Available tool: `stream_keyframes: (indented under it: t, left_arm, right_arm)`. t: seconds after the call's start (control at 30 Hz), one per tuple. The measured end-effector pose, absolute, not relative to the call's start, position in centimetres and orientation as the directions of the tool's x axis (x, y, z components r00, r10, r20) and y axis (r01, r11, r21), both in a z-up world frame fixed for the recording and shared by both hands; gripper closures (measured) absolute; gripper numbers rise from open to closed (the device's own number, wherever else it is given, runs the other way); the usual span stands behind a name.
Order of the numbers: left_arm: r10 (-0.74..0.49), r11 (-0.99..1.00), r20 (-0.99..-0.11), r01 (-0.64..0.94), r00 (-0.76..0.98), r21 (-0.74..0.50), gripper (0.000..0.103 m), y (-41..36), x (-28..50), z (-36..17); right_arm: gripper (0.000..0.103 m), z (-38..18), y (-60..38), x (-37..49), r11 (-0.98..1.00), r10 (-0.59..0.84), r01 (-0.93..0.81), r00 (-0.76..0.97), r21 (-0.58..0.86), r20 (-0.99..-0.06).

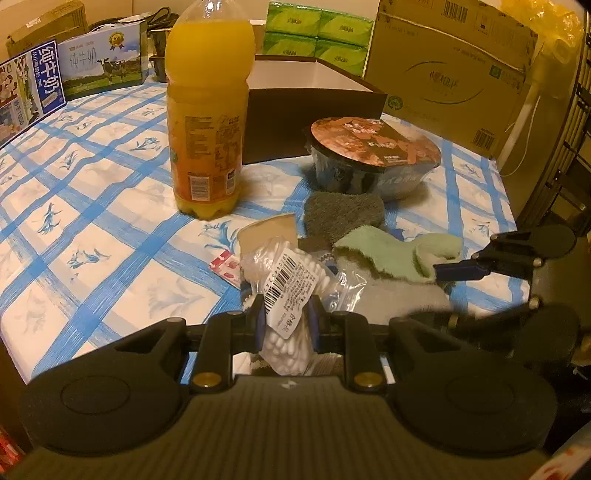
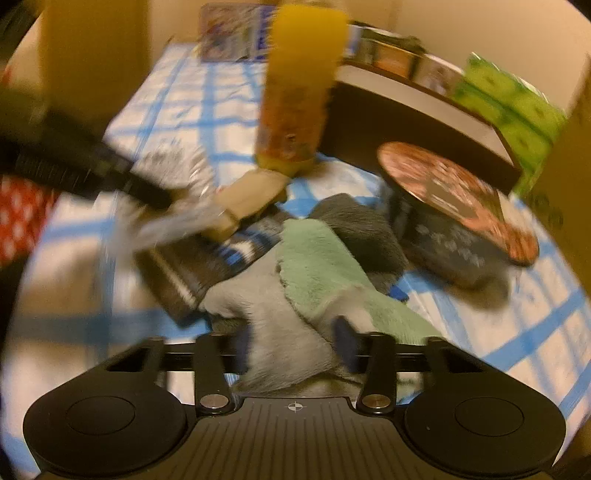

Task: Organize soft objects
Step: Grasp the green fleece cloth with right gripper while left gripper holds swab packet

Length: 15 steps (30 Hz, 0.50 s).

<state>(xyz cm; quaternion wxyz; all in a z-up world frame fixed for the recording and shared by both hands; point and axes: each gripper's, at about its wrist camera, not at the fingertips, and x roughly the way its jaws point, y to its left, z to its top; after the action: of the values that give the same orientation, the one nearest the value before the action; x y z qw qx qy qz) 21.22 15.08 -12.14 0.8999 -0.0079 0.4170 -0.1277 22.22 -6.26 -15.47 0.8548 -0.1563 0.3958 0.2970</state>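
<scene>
My left gripper [image 1: 286,317] is shut on a clear bag of cotton swabs [image 1: 284,273], lifted a little above the blue-checked tablecloth [image 1: 92,206]. A pile of soft cloths lies right of it: a green one [image 1: 388,254], a dark grey one [image 1: 340,214] and a light grey one [image 1: 399,295]. My right gripper [image 2: 293,345] has its fingers on either side of the bunched light grey cloth [image 2: 266,306], pads pressing it, with the green cloth [image 2: 317,258] against the right finger. The right wrist view is blurred. The left gripper [image 2: 110,173] shows there as a dark streak with the bag [image 2: 173,221].
A tall orange drink bottle [image 1: 207,110] stands just behind the pile, with a noodle bowl [image 1: 373,155] to its right. Behind them are an open dark box [image 1: 314,110], green tissue packs [image 1: 317,33], a cardboard carton [image 1: 454,74] and milk cartons [image 1: 99,59]. A flat dark packet [image 2: 207,266] lies under the cloths.
</scene>
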Motion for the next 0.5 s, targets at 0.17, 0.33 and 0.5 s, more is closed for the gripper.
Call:
stream_keyframes:
  t: [0.17, 0.33, 0.5]
  left_arm:
    - [-0.244, 0.967, -0.744, 0.219, 0.623, -0.133, 0.082, 15.0, 21.3, -11.9]
    - [-0.246, 0.966, -0.746, 0.220, 0.619, -0.136, 0.082, 14.8, 21.5, -11.9]
    - [-0.255, 0.964, -0.743, 0.219, 0.618, -0.148, 0.082, 14.5, 21.6, -11.7]
  right_arm:
    - [0.095, -13.8, -10.9, 24.5, 0.855, 0.472, -0.461, 0.506, 0.236, -0.722]
    - [0.096, -12.7, -15.8, 26.0, 0.841, 0.540, -0.308, 0.510, 0.444, -0.669]
    - [0.096, -12.2, -18.8, 26.4, 0.902, 0.423, -0.176, 0.547, 0.395, -0.722]
